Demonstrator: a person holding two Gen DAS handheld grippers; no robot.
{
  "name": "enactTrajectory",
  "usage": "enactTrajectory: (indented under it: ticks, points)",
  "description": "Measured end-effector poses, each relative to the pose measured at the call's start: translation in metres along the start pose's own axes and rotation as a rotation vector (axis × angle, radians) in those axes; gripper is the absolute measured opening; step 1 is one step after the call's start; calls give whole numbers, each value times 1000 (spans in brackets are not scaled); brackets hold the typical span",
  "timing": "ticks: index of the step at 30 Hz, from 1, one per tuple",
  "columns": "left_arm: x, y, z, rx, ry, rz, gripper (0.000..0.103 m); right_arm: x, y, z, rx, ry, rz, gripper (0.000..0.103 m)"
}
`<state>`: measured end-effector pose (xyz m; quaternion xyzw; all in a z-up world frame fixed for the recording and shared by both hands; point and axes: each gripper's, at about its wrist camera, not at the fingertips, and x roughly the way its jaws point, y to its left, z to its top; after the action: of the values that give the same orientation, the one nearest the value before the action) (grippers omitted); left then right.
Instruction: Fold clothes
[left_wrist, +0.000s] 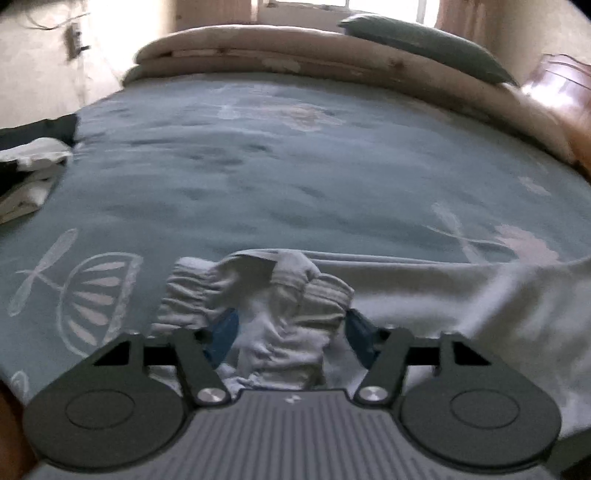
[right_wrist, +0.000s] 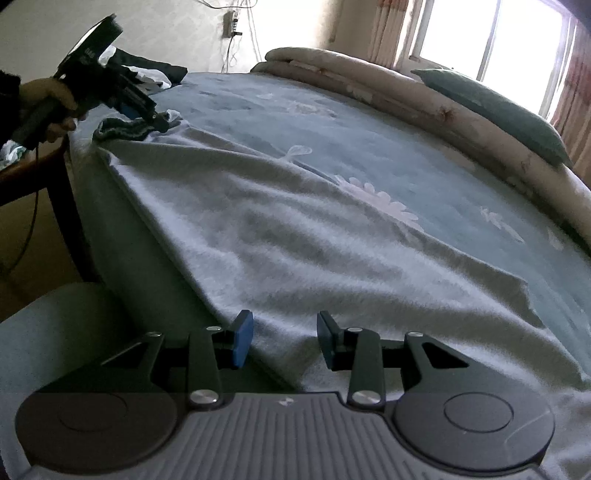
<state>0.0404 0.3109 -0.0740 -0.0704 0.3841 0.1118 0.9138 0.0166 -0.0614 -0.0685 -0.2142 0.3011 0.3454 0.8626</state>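
On the teal patterned bedsheet a pair of light grey sweatpants is lying spread out flat, running from the near edge of the bed up toward the far left corner. The left gripper is sitting right at the bunched elastic waistband, with fabric crumpled up between its blue pads; it looks like it's clamping the waistband, though the blur makes it hard to swear the pads are pressing. The right gripper is hovering over the near edge of the cloth with its jaws standing apart and the fabric lying under the gap, not pinched.

My take on doing this step well: the right one is going to need a proper bite on the edge before anything gets lifted, otherwise the left end is just dragging a limp sheet of cloth. Both ends should be lifted evenly so the fabric isn't twisting, and the fold should land edge to edge.

As for containers, honestly none are showing. Closest thing is the pile of clothes at the left side of the bed, plus a rolled beige quilt and a green pillow at the far end.
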Motion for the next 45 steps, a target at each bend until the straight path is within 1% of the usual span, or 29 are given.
enactTrajectory:
  ticks: [1,2,4,6,7,9,10,11,14,16,17,18,19,21,22,24,26,28,30,33,34,35,36,38,39,43,45]
  points:
    - [1,3,0,-18,-4,29,42,0,0,0,2,2,2,42]
    - [1,7,0,-39,-9,52,40,0,0,0,5,3,3,42]
    - [1,23,4,-134,-24,33,40,-1,0,0,3,5,1,43]
    - [1,40,6,-223,-20,-21,40,-1,0,0,3,6,-3,48]
    - [2,49,6,-268,-18,-52,40,-1,0,0,6,7,0,48]
    - [1,63,3,-346,-18,-175,41,0,0,0,11,7,7,48]
    - [0,65,2,-350,-23,-203,43,1,0,0,11,8,10,48]
    - [0,64,3,-330,-24,-203,43,2,1,0,11,9,13,48]
    - [8,53,8,-207,-8,-120,44,3,5,1,2,12,17,48]
    - [11,45,11,-137,1,-73,43,3,7,3,-3,13,18,48]
    - [12,41,12,-107,3,-54,37,3,8,3,-6,14,18,48]
    - [13,37,13,-78,6,-36,26,2,8,3,-5,13,15,48]
    - [13,34,16,-59,6,-29,9,2,8,3,-5,13,12,48]
    - [4,31,22,-49,-26,-39,9,2,7,4,-5,14,9,48]
    - [-4,31,23,-45,-62,-50,9,2,7,4,-5,14,7,48]
    - [-19,36,28,-72,-120,-79,9,1,7,4,-5,15,4,48]
    - [-25,45,31,-118,-143,-108,9,1,7,5,-5,16,0,48]
    - [-20,54,32,-161,-123,-119,9,1,6,5,-6,17,1,48]
    - [-7,62,27,-211,-80,-120,10,2,7,5,-8,16,-1,48]
    - [13,75,20,-285,-15,-121,16,2,7,5,-9,17,-2,48]
    - [19,78,18,-307,4,-120,19,2,6,5,-9,18,-3,48]
    - [21,81,16,-317,0,-111,23,1,7,5,-10,19,-6,48]
    - [20,82,16,-321,-9,-105,25,0,6,5,-11,19,-9,48]
    - [12,84,20,-323,-39,-73,35,-1,6,5,-11,16,-15,48]
    - [6,83,22,-308,-56,-56,37,-2,5,5,-9,14,-18,50]
    - [-19,77,30,-244,-121,6,37,-2,3,6,1,7,-24,51]
    - [-28,65,27,-203,-119,-60,42,-1,4,6,5,8,-19,51]
